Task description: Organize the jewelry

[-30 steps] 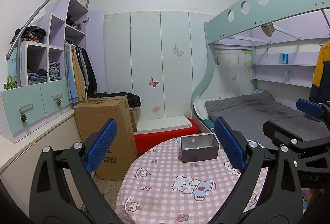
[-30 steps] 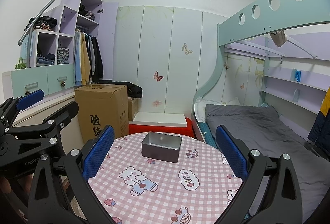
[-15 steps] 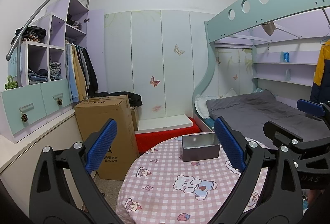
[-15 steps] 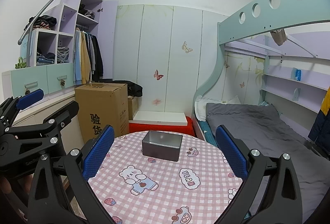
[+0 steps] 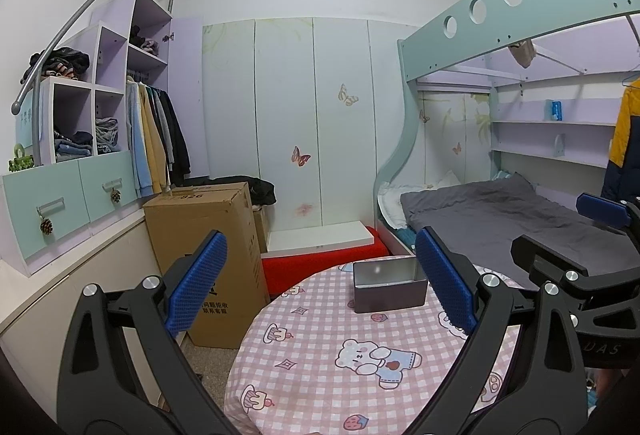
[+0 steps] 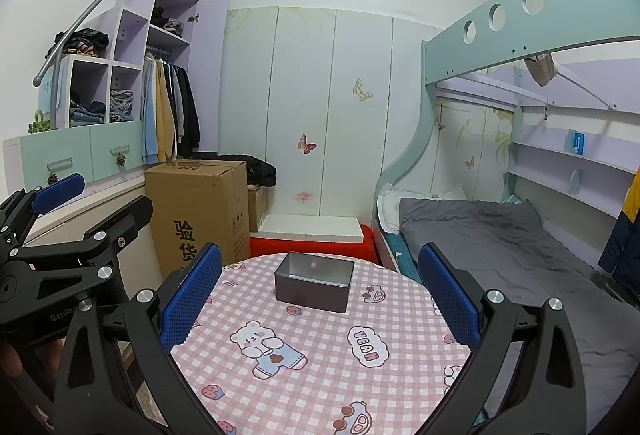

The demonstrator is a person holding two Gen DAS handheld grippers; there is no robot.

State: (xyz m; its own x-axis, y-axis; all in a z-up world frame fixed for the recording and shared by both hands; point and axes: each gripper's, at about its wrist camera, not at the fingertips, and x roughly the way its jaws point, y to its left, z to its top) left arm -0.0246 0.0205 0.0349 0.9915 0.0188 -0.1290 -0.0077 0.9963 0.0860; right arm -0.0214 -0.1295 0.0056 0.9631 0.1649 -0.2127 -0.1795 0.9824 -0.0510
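left gripper (image 5: 320, 291) jaws spread wide, empty, above round pink-checked cartoon-print bench (image 5: 320, 375) | right gripper (image 6: 318, 295) jaws spread, empty | open grey rectangular metal tin (image 6: 315, 281) at bench's far edge, long axis left-right, mouth up | tall brown cardboard box (image 6: 198, 211) beside bench, left | grey-sheeted bunk bed (image 6: 500, 235) right
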